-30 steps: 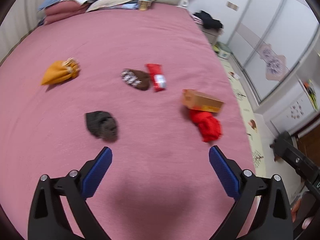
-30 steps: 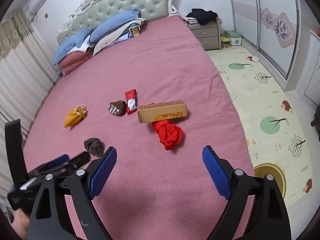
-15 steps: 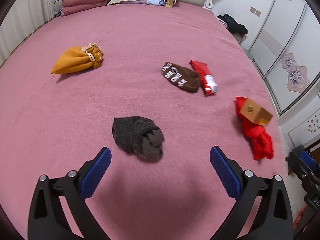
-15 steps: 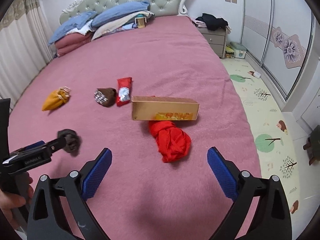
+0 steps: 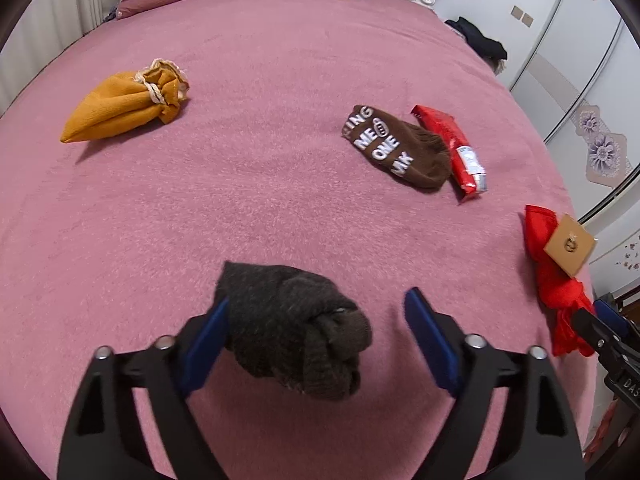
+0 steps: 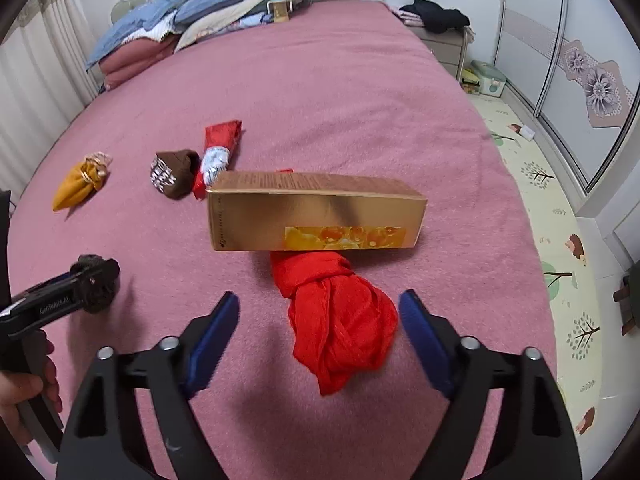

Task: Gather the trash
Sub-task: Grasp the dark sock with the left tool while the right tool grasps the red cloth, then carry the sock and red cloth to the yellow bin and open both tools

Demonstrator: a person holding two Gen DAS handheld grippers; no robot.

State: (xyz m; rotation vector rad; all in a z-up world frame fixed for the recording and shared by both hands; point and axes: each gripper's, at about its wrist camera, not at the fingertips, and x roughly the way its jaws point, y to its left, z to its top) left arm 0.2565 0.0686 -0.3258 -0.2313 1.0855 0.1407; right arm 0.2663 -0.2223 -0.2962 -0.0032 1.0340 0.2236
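Observation:
My left gripper [image 5: 316,332] is open, its jaws on either side of a dark grey balled sock [image 5: 296,332] on the pink bed [image 5: 240,200]; the left pad touches it. My right gripper [image 6: 320,332] is open around a red knotted cloth [image 6: 340,320], not touching. A gold carton [image 6: 312,212] lies on the cloth's far end. A red snack wrapper [image 5: 454,152] lies against a brown lettered sock [image 5: 396,148]. An orange pouch [image 5: 120,108] lies far left. The left gripper shows in the right wrist view [image 6: 92,280].
Pillows and folded bedding [image 6: 200,24] are stacked at the headboard. A nightstand with dark clothes [image 6: 436,20] stands right of the bed. A play mat [image 6: 552,208] covers the floor before the sliding wardrobe doors [image 6: 592,72].
Both grippers moved forward and down. The grey sock now sits between the left jaws, and the red cloth between the right jaws. Both stayed open.

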